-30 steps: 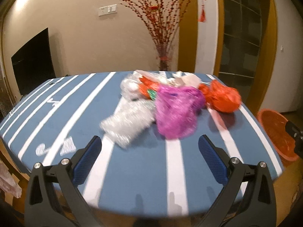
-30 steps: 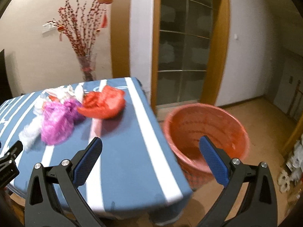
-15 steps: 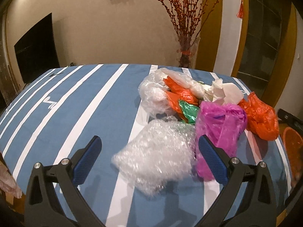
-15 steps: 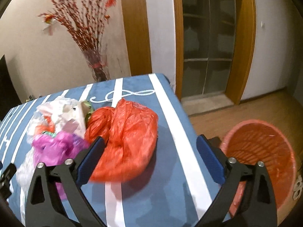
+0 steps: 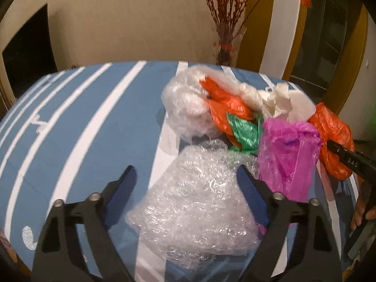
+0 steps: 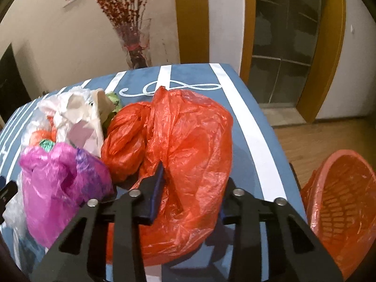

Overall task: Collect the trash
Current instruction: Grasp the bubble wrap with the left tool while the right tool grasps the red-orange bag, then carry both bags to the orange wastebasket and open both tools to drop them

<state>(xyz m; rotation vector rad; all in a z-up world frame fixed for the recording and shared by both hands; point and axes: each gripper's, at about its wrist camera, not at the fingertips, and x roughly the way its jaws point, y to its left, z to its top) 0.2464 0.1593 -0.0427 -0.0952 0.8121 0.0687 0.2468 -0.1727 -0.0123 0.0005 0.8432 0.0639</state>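
Note:
A pile of plastic trash lies on a blue table with white stripes [image 5: 94, 122]. My left gripper [image 5: 188, 178] is open, its fingers on either side of a clear bubble-wrap wad [image 5: 199, 202]. Beyond it lie a magenta bag [image 5: 289, 155], a white plastic wad [image 5: 185, 103] and orange and green scraps [image 5: 242, 129]. My right gripper [image 6: 192, 183] is partly closed around a big orange-red bag [image 6: 188, 155], its fingers pressing into the plastic. The magenta bag [image 6: 63, 183] lies to its left. An orange mesh trash basket [image 6: 338, 202] stands on the floor at the table's right.
A glass vase of red-berry branches [image 6: 136, 44] stands behind the table's far edge. A dark screen [image 5: 25, 47] is on the left wall. A glass door in a wooden frame [image 6: 286, 47] and wooden floor are to the right.
Both grippers moved forward and down into the pile. The left one now straddles the bubble wrap. The right one narrowed its jaws around the orange-red bag.

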